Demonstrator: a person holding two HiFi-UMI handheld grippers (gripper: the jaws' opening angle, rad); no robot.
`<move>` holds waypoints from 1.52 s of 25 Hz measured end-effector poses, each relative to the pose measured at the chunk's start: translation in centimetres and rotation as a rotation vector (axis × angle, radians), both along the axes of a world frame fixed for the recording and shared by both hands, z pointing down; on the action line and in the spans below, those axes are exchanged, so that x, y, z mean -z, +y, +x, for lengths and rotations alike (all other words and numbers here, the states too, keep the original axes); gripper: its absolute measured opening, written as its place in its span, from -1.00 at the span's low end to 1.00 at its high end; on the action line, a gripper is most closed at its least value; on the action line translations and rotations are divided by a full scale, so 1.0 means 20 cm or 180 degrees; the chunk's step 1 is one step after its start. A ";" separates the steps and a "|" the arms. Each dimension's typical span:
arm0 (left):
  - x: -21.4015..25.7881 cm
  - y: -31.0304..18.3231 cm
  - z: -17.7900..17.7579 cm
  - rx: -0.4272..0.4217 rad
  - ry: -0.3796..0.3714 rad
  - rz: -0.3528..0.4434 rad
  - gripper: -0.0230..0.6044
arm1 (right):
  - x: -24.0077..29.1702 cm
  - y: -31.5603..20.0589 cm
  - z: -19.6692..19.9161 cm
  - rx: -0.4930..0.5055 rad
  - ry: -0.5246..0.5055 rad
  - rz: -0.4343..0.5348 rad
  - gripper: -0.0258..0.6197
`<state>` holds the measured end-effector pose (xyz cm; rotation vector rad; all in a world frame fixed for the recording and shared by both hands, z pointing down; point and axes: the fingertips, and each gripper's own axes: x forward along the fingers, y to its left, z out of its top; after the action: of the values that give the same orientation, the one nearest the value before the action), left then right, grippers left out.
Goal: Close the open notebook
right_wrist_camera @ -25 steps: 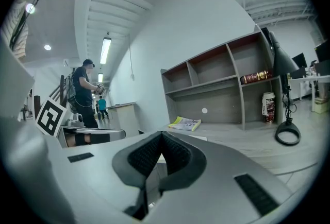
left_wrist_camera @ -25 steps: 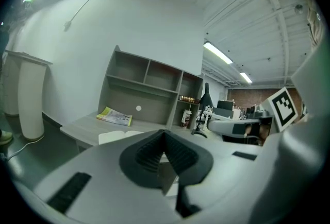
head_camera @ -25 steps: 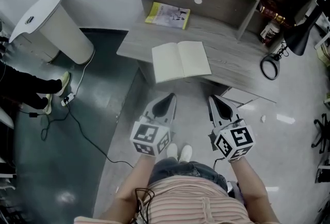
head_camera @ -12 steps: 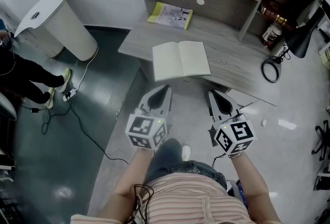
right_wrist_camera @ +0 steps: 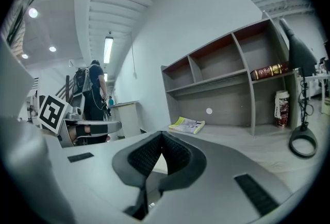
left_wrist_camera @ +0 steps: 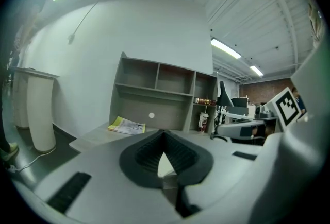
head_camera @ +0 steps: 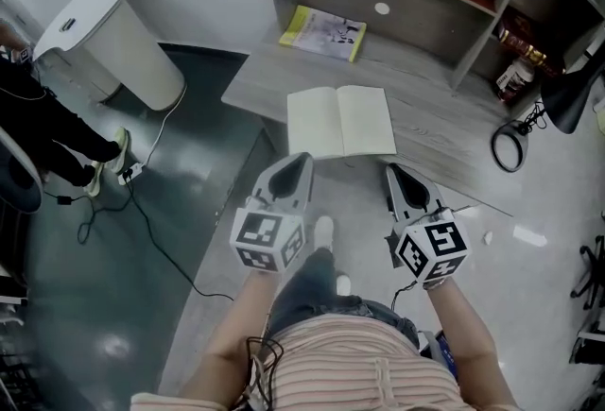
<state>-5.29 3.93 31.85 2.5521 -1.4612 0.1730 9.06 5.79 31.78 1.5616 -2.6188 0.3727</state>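
Resting open, notebook (head_camera: pixel 340 121) tops grey, perhaps wooden, desk (head_camera: pixel 437 133)

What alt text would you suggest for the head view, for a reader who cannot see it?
An open notebook lies flat on a grey desk, blank pages up. On its near side a person holds the left gripper and right gripper pointed toward it, fingers together, holding nothing. A yellow booklet lies farther back, by the shelves.

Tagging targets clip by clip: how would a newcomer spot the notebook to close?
On the desk below the shelves lie two books. The notebook sits near the front edge, spread open with blank pale pages; the booklet behind it is shut, with a yellow printed cover.
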 end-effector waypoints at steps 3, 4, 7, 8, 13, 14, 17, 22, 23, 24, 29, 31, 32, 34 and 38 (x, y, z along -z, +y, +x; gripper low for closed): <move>-0.03 -0.12 -0.03 0.0024 -0.0007 -0.0017 -0.90 | 0.00 -0.13 0.00 -0.0013 -0.0002 -0.0002 -0.90; -0.03 -0.17 -0.04 0.0031 -0.0010 -0.0021 -0.89 | 0.00 -0.18 0.00 -0.0018 -0.0005 0.0000 -0.90; -0.04 -0.30 -0.06 0.0017 -0.0033 -0.0041 -0.89 | 0.01 -0.33 0.01 -0.0053 -0.0002 -0.0012 -0.90; -0.05 -0.34 -0.07 0.0011 -0.0034 -0.0051 -0.89 | 0.01 -0.38 0.01 -0.0068 0.0004 -0.0021 -0.90; -0.06 -0.55 -0.12 0.0004 -0.0028 -0.0088 -0.89 | -0.01 -0.60 -0.02 -0.0106 0.0044 -0.0075 -0.90; -0.07 -0.59 -0.12 0.0002 -0.0028 -0.0107 -0.89 | -0.01 -0.64 -0.03 -0.0111 0.0053 -0.0091 -0.90; -0.10 -0.70 -0.14 -0.0009 -0.0045 -0.0162 -0.89 | -0.03 -0.75 -0.06 -0.0127 0.0074 -0.0136 -0.90; -0.14 -0.85 -0.17 -0.0041 -0.0034 -0.0227 -0.89 | -0.05 -0.90 -0.10 -0.0162 0.0102 -0.0188 -0.90; -0.15 -0.88 -0.17 -0.0051 -0.0039 -0.0238 -0.89 | -0.06 -0.92 -0.10 -0.0170 0.0110 -0.0204 -0.90; -0.16 -0.90 -0.17 -0.0060 -0.0045 -0.0244 -0.89 | -0.07 -0.94 -0.11 -0.0178 0.0117 -0.0221 -0.90; -0.18 -0.98 -0.19 -0.0090 -0.0066 -0.0276 -0.89 | -0.12 -0.99 -0.12 -0.0220 0.0138 -0.0321 -0.90; -0.19 -0.99 -0.19 -0.0112 -0.0059 -0.0291 -0.89 | -0.13 -1.01 -0.12 -0.0222 0.0145 -0.0346 -0.90; -0.20 -0.99 -0.19 -0.0118 -0.0056 -0.0304 -0.89 | -0.14 -1.01 -0.13 -0.0215 0.0150 -0.0358 -0.90; -0.23 -0.99 -0.19 -0.0115 -0.0058 -0.0330 -0.89 | -0.16 -1.01 -0.14 -0.0184 0.0165 -0.0379 -0.90; -0.27 -0.97 -0.19 -0.0091 -0.0042 -0.0415 -0.89 | -0.18 -1.02 -0.15 -0.0132 0.0179 -0.0427 -0.90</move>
<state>-9.15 -15.51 37.22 2.4730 -1.3711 0.2804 6.10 -14.63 35.36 1.5617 -2.4676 0.4889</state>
